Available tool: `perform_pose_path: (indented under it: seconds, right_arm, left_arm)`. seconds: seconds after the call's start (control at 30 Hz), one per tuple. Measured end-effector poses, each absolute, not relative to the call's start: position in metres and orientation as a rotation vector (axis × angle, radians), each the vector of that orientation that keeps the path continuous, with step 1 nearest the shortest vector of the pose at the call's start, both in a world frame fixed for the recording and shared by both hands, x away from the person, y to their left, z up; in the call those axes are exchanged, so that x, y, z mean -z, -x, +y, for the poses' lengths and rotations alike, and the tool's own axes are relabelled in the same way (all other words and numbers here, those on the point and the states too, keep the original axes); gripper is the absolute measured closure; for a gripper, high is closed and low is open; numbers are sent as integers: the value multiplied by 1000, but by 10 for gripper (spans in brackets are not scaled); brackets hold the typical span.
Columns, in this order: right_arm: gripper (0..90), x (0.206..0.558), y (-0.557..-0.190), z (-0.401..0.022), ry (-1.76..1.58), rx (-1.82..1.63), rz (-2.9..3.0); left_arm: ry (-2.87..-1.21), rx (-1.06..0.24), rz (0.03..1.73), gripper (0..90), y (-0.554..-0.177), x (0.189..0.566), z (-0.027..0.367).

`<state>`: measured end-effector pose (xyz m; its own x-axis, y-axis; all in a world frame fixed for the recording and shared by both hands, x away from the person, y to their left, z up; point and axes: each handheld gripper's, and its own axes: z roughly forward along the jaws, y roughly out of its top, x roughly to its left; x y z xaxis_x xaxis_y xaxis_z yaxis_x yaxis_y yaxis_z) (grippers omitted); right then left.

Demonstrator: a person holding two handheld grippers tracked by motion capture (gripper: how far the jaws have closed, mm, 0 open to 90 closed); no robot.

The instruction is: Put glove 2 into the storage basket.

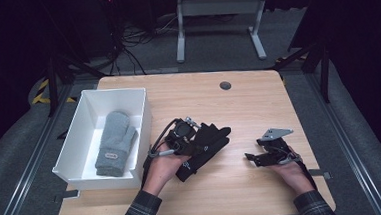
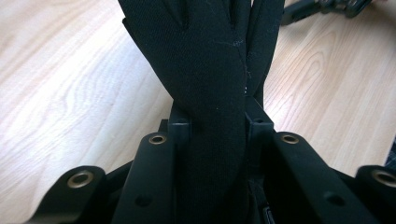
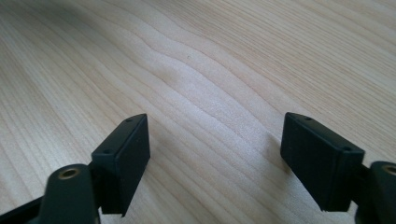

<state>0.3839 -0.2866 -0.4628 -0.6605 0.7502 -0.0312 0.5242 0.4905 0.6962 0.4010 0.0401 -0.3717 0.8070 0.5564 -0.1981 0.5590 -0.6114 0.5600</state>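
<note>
Black glove [image 1: 204,146], grey mitten [image 1: 114,142] in white box [image 1: 75,139], pale woodgrain table [image 1: 228,110]

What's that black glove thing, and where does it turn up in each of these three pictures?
High view: the black glove lies at the table's middle, clamped in the left gripper, right of the white box.
Left gripper view: the glove runs up the centre, pinched between the two jaws.
Right gripper view: not in it; open jaws over bare wood.
Shared landmark: the light wooden tabletop.

Box [image 1: 83,144] sits at table [image 1: 228,105] left edge, mitten [image 1: 114,144] inside; glove [image 1: 203,147] right of box, right tongs [image 1: 251,157] further right.
</note>
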Motion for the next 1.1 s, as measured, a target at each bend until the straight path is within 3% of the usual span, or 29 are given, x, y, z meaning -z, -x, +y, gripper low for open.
perform_pose_path:
  seconds: [0.47, 1.1]
  right_arm:
    - [77, 469, -386, -285, -1101, -974, 2351]
    - [31, 470, -385, -288, -1104, -969, 2356]
  left_arm:
    - [-2332, -56, 868, 720, -404, 326, 68]
    - [-2210, -113, 975, 720, -408, 298, 135]
